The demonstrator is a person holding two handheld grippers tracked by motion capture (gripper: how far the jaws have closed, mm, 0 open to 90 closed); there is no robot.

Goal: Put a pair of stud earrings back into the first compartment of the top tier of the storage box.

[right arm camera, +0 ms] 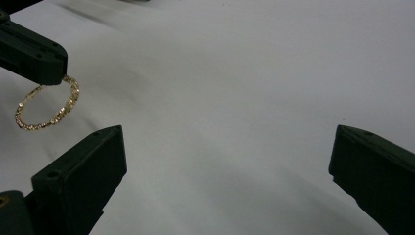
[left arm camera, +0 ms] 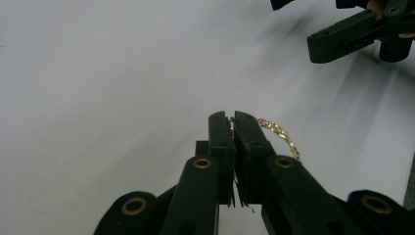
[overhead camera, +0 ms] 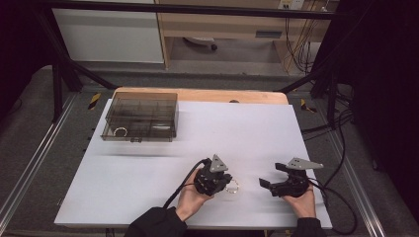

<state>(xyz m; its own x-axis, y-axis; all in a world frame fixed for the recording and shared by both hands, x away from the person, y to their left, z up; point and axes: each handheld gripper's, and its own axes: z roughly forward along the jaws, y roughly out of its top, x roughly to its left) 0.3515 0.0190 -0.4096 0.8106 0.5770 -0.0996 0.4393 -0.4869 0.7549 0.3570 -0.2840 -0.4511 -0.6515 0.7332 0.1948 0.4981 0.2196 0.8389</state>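
**Gold bracelet pinched in left gripper, right gripper standing spread**

The left gripper (overhead camera: pixel 228 181) is sitting at about 6 o'clock on the white table sheet (overhead camera: pixel 148 168), cradled in the person's left hand (overhead camera: pixel 190 197), with its cable trailing back toward the sleeve. In the left gripper view its jaws are pressing together on the gold bracelet (left arm camera: pixel 281 134), which is curving out from between the pads toward 3 o'clock (only that one arc of chain is visible there). In the right gripper view the bracelet (right arm camera: pixel 46 105) is hanging as a full loop from the tip of the left gripper (right arm camera: pixel 62 73), off at 10 o'clock, apparently just clear of the sheet; contact with the sheet cannot be judged.

The right gripper (overhead camera: pixel 269 180) is resting in the right hand (overhead camera: pixel 302 202) at about 5 o'clock on the sheet, near the left one and not touching it. Its jaws are standing wide apart with nothing between them.

A smoky transparent compartment box (overhead camera: pixel 141 116) is sitting at 11 o'clock, well apart from both grippers, with a pale ring-shaped item (overhead camera: pixel 120 131) lying in its near-left compartment.
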